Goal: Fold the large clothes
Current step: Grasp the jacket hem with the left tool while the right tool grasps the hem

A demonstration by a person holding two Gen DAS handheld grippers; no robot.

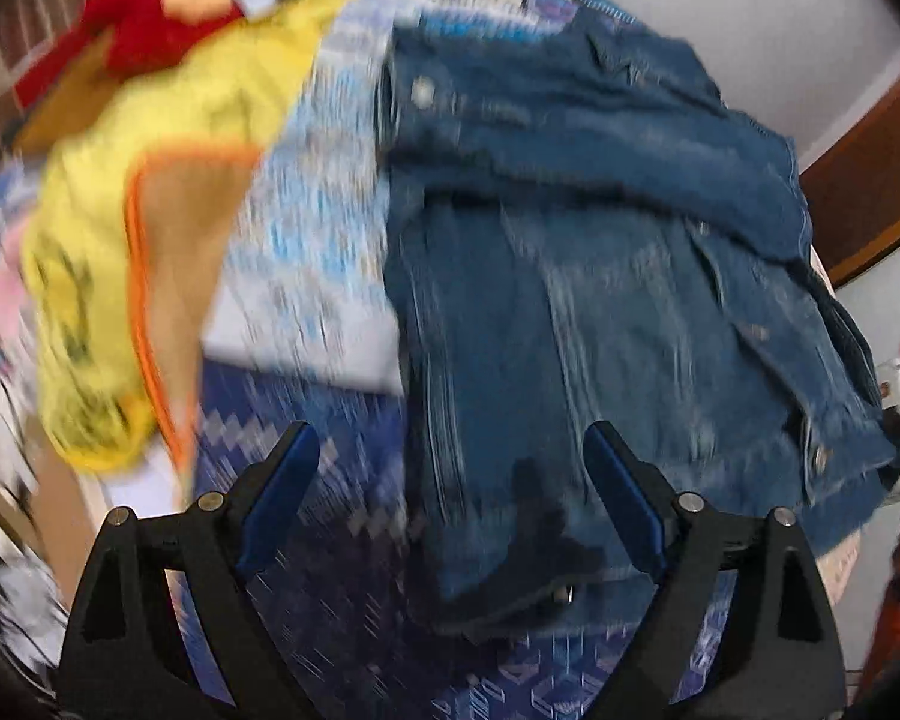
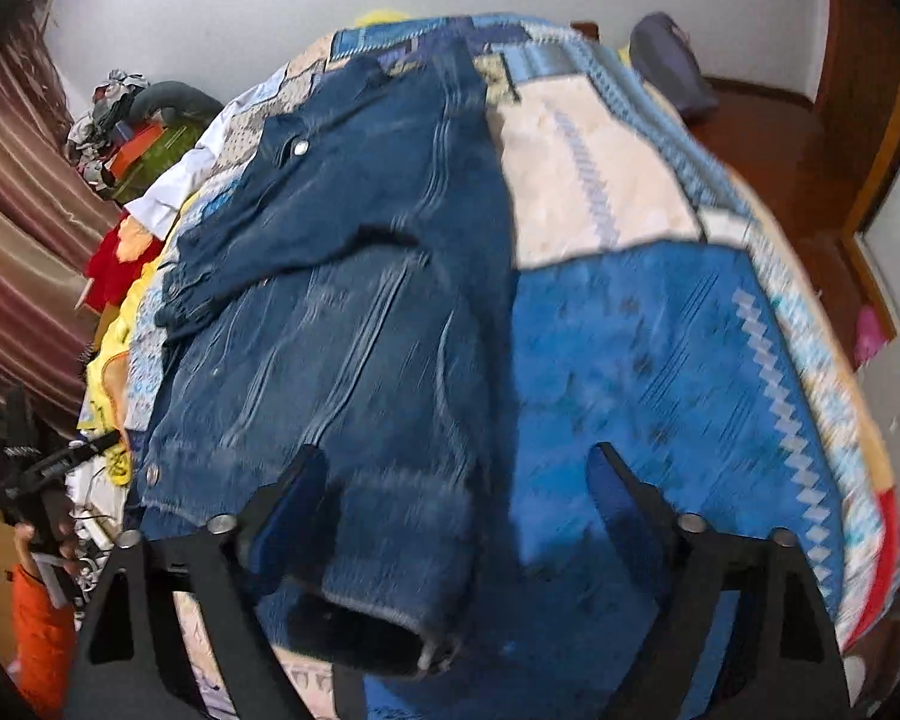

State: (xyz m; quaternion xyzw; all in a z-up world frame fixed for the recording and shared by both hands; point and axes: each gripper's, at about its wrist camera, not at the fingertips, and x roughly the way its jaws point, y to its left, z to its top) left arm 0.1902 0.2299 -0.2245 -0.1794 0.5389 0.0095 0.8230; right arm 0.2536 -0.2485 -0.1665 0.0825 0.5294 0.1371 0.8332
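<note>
— Denim jacket lay flat on the bedspread, left of the bed's middle in the right wrist view, one sleeve folded across its chest and the other cuff hanging near, toward the cameras. How were the grippers set?

— Both stood wide apart, holding nothing. The right gripper hovered over the near cuff, its left finger above the denim. The left gripper hung over the jacket's near hem, fingers either side of the cloth without touching it, as far as the blur allowed.

— Why there, do you think?

— I judged they were lined up to pinch the near edge and carry it to the far side for the next fold; the crossed sleeve suggested the folding was partly done.

— Anything around it?

— A yellow garment with orange trim lay left of the jacket, a red one beyond it. Far left in the right view, a cluttered heap sat by striped curtains.

— Any baskets or bins?

— None I could make out; the clothes lay loose on the bed.
</note>
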